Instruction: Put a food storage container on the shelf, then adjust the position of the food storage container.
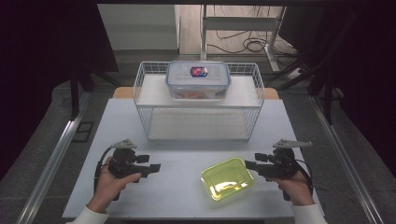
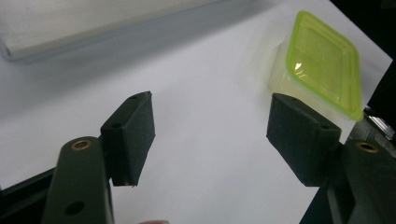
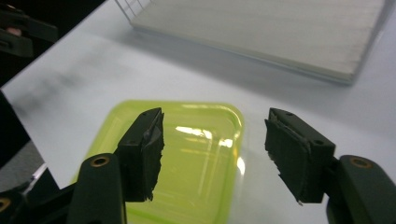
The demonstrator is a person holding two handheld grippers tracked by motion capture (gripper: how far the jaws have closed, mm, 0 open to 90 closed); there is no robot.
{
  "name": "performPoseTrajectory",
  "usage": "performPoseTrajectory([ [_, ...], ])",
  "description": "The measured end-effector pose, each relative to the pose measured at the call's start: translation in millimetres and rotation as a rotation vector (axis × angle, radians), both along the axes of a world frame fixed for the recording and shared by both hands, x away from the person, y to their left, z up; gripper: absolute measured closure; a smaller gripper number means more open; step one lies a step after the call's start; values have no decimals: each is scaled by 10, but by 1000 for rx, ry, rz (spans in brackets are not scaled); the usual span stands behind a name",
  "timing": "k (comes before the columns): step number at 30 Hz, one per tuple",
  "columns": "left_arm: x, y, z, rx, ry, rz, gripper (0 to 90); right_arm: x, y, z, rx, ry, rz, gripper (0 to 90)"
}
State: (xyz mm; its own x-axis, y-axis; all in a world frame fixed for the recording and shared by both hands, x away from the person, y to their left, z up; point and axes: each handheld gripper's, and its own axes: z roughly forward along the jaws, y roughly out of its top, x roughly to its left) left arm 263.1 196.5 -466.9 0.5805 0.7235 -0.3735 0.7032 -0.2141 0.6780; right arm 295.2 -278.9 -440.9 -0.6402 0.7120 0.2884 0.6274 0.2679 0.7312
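Note:
A yellow-green lidded container [image 1: 227,178] lies on the white table [image 1: 182,156] at the front right. My right gripper [image 1: 247,164] hovers at its right edge, pointing left, jaws open and nothing between them. In the right gripper view the container [image 3: 196,154] lies just beyond and below my open right gripper [image 3: 215,140]. My left gripper [image 1: 156,166] is held at the front left, pointing right toward the container with a gap of bare table between. The left gripper view has my left gripper [image 2: 210,126] open over bare table, with the container [image 2: 324,65] farther off at the upper right.
A white wire shelf rack [image 1: 198,116] stands mid-table behind both grippers. A clear box with a blue-rimmed lid [image 1: 198,79] sits on its top shelf. The rack's lower board [image 3: 280,32] lies past the green container. Dark floor and metal rails flank the table.

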Motion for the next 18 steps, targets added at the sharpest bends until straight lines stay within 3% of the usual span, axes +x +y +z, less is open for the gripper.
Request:
performPoseTrajectory([
  [9, -2, 44, -71, 23, 18, 7, 310, -164, -135, -55, -31, 6, 1, 404],
  [11, -8, 56, -79, 25, 19, 10, 307, -221, -158, -43, -31, -2, 12, 462],
  [14, -8, 66, -87, 28, 24, 10, 305, -328, -146, -30, -49, -21, 79, 568],
  [18, 3, 57, -114, 35, 33, 4, 299, -433, -68, -55, -82, -14, 146, 735],
])
